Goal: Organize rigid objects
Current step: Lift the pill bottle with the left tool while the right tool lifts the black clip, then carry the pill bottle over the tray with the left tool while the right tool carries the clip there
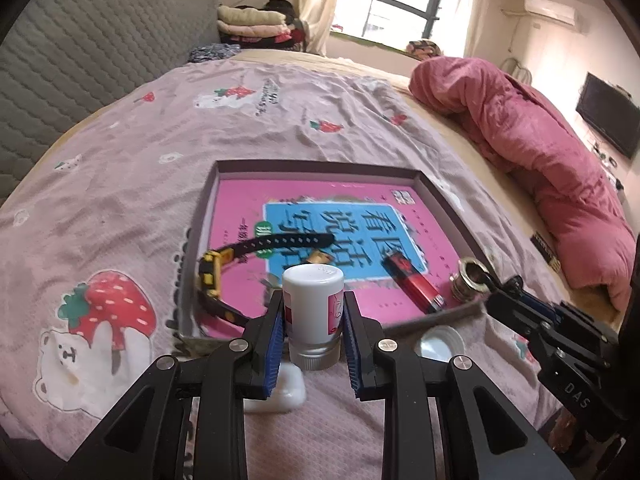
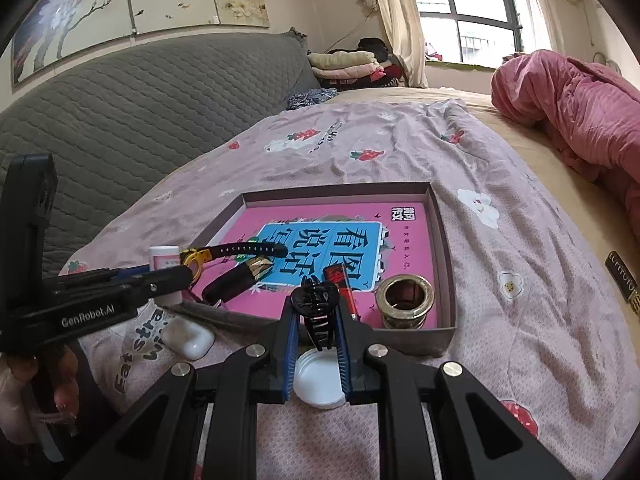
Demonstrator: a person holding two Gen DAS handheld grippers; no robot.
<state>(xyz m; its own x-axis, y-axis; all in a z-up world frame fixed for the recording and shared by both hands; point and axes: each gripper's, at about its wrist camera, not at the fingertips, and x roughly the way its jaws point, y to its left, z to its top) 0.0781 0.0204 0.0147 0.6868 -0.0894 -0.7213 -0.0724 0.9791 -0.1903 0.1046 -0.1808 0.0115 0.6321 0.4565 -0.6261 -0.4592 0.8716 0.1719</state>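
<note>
In the left wrist view my left gripper [image 1: 313, 308] is shut on a white bottle [image 1: 313, 292] with a white cap and a pink label, held upright above the near edge of the shallow box [image 1: 320, 166]. In the right wrist view my right gripper [image 2: 317, 312] is shut on a black hair claw clip [image 2: 318, 306], also over the box's near edge. A pink book lines the box. On it lie a black-and-yellow watch [image 1: 216, 276], a red lighter [image 1: 412, 284] and a brass ring [image 2: 406, 300].
On the strawberry-print bedcover before the box lie a white earbud case [image 2: 188, 336] and a white lid [image 2: 320, 380]. A rolled pink quilt [image 1: 540, 152] runs along the right. A small dark object [image 2: 624, 280] lies at the right. A grey padded headboard [image 2: 140, 112] rises on the left.
</note>
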